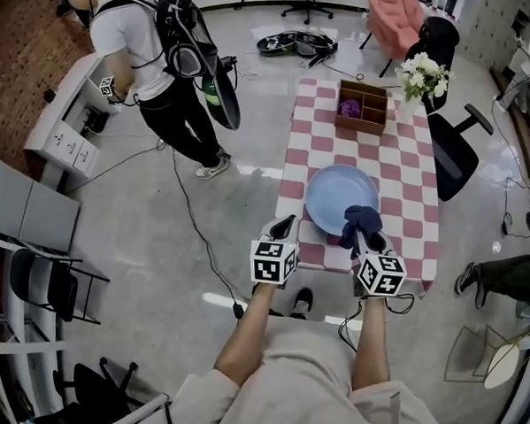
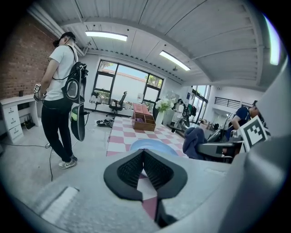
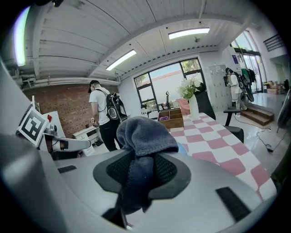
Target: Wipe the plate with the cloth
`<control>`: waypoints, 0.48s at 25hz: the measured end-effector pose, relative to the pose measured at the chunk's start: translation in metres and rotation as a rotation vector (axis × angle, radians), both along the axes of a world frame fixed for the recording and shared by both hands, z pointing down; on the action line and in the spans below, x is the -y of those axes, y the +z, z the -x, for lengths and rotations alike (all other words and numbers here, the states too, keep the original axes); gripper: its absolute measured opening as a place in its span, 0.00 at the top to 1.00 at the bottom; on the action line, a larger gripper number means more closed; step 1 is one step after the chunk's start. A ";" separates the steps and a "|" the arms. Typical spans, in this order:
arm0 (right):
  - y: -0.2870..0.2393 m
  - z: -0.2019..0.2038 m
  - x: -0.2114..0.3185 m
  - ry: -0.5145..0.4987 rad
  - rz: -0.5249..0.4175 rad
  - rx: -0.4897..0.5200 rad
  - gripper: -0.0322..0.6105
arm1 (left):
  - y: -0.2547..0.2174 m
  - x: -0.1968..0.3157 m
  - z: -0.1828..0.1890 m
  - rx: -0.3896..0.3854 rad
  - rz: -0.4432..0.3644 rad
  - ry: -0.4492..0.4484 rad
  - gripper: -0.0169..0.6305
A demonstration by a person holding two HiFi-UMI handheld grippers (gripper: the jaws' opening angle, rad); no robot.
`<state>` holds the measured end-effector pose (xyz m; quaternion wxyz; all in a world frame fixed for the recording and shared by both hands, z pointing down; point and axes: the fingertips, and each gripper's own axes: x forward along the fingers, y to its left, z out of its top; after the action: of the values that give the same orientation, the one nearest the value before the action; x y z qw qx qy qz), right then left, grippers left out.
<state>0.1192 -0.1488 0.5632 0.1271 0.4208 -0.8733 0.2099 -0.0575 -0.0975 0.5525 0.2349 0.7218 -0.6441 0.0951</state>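
Here, I look steeply down on a narrow table [image 1: 408, 183] under a pink-and-white checked covering. The plate [image 1: 332, 194] lies flat towards the table's near end: pale blue, round and shallow, with a smooth, slightly glossy face.

My right gripper [image 1: 364, 238] is pinching the cloth [image 1: 360, 221], a dark blue-grey piece with a soft, nubby weave. It is bunched into a rounded wad ahead of the jaws, with a tail hanging below them. From above, the wad overlaps the plate's near right rim, but I cannot tell whether it touches.

My left gripper [image 1: 285, 224] has its ribbed black jaws pressed together on nothing. It sits just beside the plate's near left rim.

I judge the cloth to be light and limp, so it should fold and drag rather than push. Gripping it by the bunched middle, as now, leaves a useful pad for wiping.

The plate looks rigid and slick, may well be breakable, and could slide on the covering. The near left rim seems the place to steady it.

At the far end stand a compartmented wooden box [image 1: 361, 107] and white flowers [image 1: 423, 75].
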 end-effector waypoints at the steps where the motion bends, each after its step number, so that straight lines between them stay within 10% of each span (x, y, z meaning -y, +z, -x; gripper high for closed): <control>1: 0.004 -0.003 0.004 0.002 0.007 0.005 0.77 | 0.003 0.001 -0.002 0.004 0.009 -0.002 0.96; 12: 0.032 -0.032 0.010 0.056 0.085 0.091 0.77 | 0.027 0.012 -0.021 0.056 0.108 0.030 0.96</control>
<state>0.1512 -0.1592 0.5952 0.0991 0.4295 -0.8563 0.2692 -0.0362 -0.1091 0.5793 0.2540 0.7147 -0.6333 0.1534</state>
